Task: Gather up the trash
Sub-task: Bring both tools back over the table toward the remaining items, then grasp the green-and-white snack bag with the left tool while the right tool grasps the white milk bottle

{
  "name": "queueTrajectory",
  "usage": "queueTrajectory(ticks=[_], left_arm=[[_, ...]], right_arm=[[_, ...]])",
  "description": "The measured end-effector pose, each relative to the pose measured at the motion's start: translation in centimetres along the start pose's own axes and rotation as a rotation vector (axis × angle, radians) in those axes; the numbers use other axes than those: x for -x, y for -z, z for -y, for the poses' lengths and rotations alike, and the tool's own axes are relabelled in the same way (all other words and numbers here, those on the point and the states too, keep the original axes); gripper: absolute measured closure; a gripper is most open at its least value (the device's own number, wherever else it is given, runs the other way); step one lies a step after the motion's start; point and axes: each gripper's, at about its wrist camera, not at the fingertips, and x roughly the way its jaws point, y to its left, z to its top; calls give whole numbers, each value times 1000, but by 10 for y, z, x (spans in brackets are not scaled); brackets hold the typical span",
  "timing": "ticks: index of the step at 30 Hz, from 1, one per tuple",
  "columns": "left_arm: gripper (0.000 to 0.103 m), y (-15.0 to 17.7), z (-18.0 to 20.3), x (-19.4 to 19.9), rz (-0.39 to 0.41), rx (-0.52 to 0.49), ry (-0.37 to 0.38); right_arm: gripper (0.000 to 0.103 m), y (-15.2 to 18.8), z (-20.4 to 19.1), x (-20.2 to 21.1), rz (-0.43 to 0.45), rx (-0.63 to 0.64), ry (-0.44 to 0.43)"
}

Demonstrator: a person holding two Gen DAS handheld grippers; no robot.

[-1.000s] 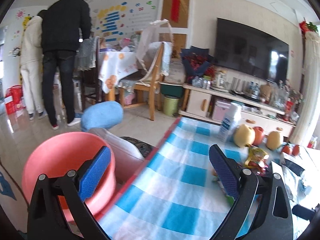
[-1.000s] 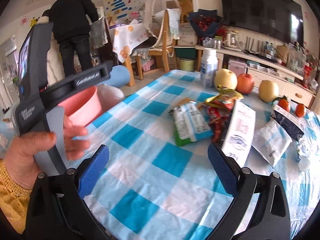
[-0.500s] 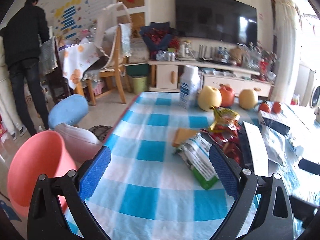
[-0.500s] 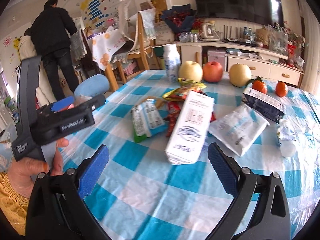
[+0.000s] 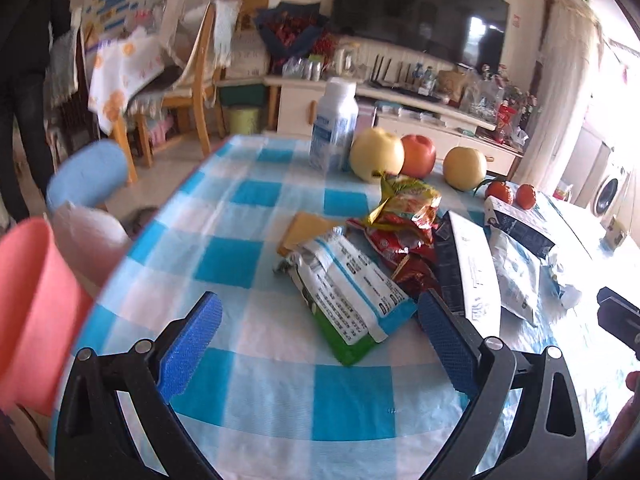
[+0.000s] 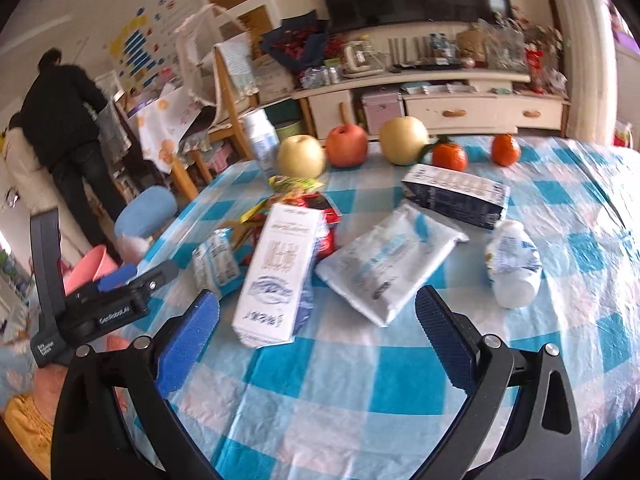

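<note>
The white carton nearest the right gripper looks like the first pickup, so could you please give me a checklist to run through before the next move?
1. Right gripper open and empty: ok.
2. Left gripper open and empty: ok.
3. White carton lies ahead of the right gripper, top face unobstructed: ok.
4. Carton free of neighbours: not ok; its far end overlaps the red snack wrappers.
5. Pink basin beside the table edge, within view: ok.
6. Whether the carton is empty: cannot tell.
</note>
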Motion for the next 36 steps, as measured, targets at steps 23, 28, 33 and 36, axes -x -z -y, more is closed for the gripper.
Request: queueTrajectory(ticks=[23,28,33,36], left_arm=[[21,-10,11,-79,-147,98,-19],[21,-13,11,-84,-154,98,-19],[21,-15,11,-86,-163,89,-25],[22,-16,10,-86,-166,89,-29]], right_arm=[[4,-15,130,-23,-43,-290,186],[4,-19,123,-38,-57,-223,252],[8,-16,126,-52,-89,-189,318],[19,-14,128,-58,-110,-177,340]])
